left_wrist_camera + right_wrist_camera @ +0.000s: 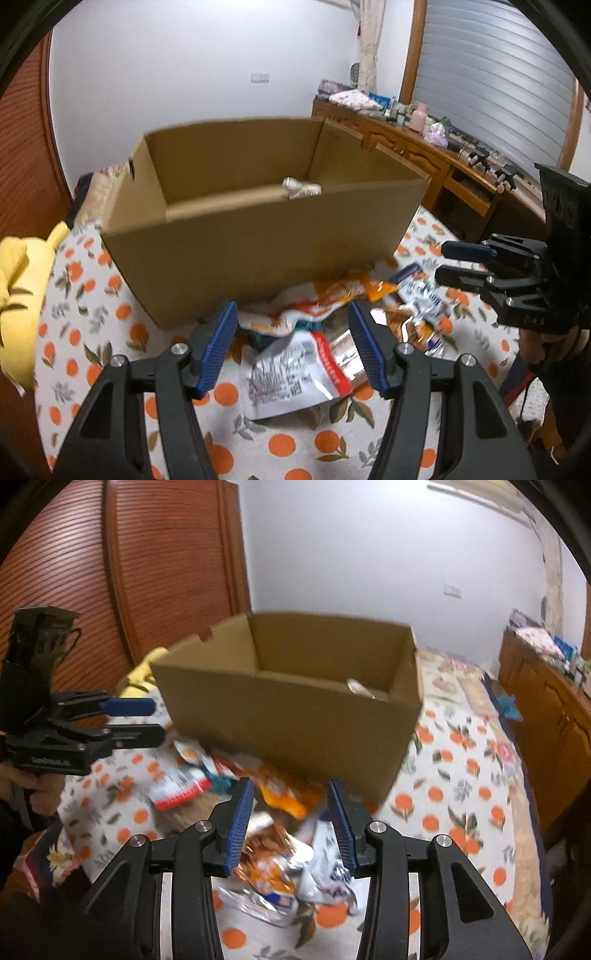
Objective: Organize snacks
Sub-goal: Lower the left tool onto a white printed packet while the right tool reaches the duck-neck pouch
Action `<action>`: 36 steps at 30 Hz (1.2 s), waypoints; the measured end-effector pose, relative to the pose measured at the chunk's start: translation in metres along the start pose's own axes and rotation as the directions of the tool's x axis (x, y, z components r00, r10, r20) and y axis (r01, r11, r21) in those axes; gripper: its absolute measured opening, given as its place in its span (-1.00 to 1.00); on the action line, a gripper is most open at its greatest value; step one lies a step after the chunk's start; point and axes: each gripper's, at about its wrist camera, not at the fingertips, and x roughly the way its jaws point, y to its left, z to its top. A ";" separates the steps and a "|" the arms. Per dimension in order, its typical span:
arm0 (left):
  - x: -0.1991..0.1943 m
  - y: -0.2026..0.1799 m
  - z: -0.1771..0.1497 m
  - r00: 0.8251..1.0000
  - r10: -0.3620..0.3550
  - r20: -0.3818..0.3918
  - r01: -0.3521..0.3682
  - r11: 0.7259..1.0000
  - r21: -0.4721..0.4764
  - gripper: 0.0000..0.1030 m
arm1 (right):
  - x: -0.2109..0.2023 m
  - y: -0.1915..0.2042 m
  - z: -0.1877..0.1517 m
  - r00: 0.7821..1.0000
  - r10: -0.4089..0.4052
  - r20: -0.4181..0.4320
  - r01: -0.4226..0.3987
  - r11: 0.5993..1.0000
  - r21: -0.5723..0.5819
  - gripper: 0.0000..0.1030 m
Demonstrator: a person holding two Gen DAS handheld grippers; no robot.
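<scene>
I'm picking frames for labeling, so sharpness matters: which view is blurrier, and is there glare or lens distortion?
Right wrist view: motion blur smears the cardboard box and snack packets; only the right tool is crisp. Left wrist view: sharper, print on the white packet nearly legible, with glare on its foil. Both views: fisheye bending and dark corner vignetting.

Even, soft indoor light; motion blur smears the snack packets (273, 864) just before the cardboard box (291, 716); fisheye edges bend and darken.

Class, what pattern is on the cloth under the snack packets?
White cloth printed with oranges and leaves; clearest in the left wrist view.
</scene>
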 end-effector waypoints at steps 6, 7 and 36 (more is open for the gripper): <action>0.020 0.001 -0.018 0.999 0.000 -0.047 -0.001 1.000 -0.027 0.21 | 0.022 -0.020 -0.020 0.996 -0.053 -0.069 0.056 0.998 0.038 -0.11; 0.023 0.001 -0.020 0.998 0.002 -0.055 -0.004 0.999 -0.032 0.21 | 0.025 -0.022 -0.022 0.995 -0.060 -0.077 0.063 0.997 0.041 -0.10; 0.046 0.023 -0.043 0.992 -0.083 -0.094 0.063 0.978 -0.198 0.51 | 0.044 -0.044 -0.045 0.985 -0.084 -0.151 0.102 0.988 0.120 0.31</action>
